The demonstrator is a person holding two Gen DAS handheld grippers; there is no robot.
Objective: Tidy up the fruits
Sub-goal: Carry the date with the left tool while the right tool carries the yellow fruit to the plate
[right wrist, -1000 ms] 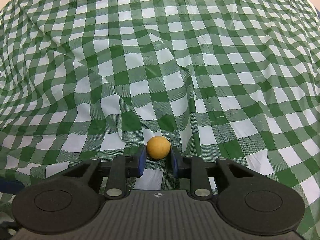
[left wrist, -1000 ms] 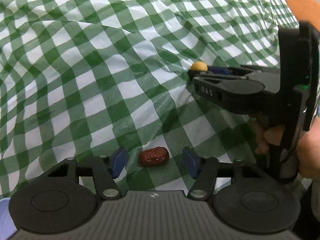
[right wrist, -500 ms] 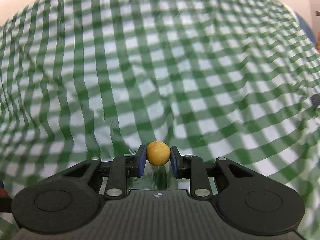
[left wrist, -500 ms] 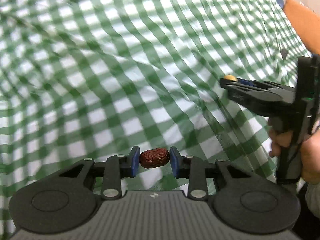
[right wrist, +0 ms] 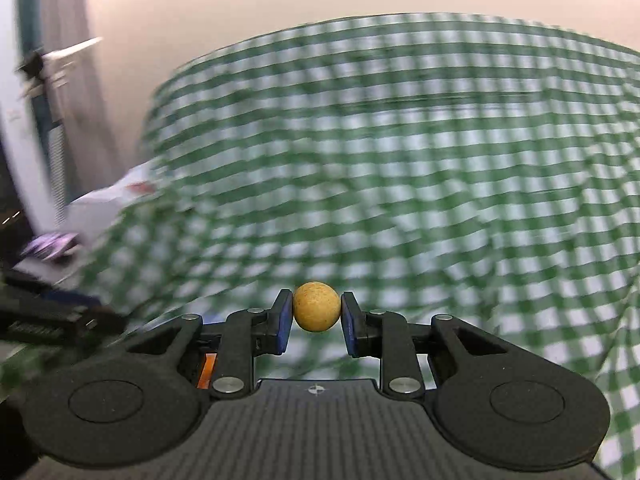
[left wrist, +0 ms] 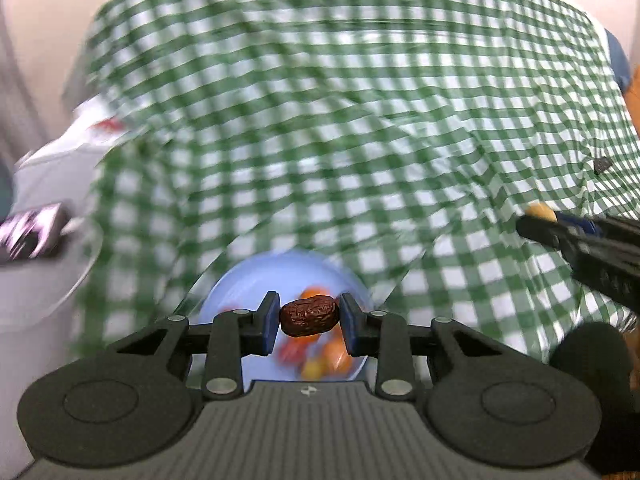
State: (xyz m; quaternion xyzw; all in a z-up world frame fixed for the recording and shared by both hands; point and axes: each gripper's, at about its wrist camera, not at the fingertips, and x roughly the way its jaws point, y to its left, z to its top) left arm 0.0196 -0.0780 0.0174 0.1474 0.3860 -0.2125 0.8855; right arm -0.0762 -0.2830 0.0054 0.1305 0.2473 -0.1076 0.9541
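Left gripper (left wrist: 309, 322) and right gripper (right wrist: 316, 322) both point downward, each clamped on something small.

No legible text, label, brand or number is found in either view. A small round crosshair mark (left wrist: 308, 391) is embossed on the near gripper body (left wrist: 320, 432); a like mark (right wrist: 316, 390) is seen in the right wrist view.

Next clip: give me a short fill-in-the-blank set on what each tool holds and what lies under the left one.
1. The left tool grips a wrinkled dark ____ dried date.
2. The right tool grips a small round ____ fruit.
3. Below the date lies a light ____ plate with blurred orange and red fruits.
4. The cloth is checked white and ____.

Missing words: brown; yellow; blue; green
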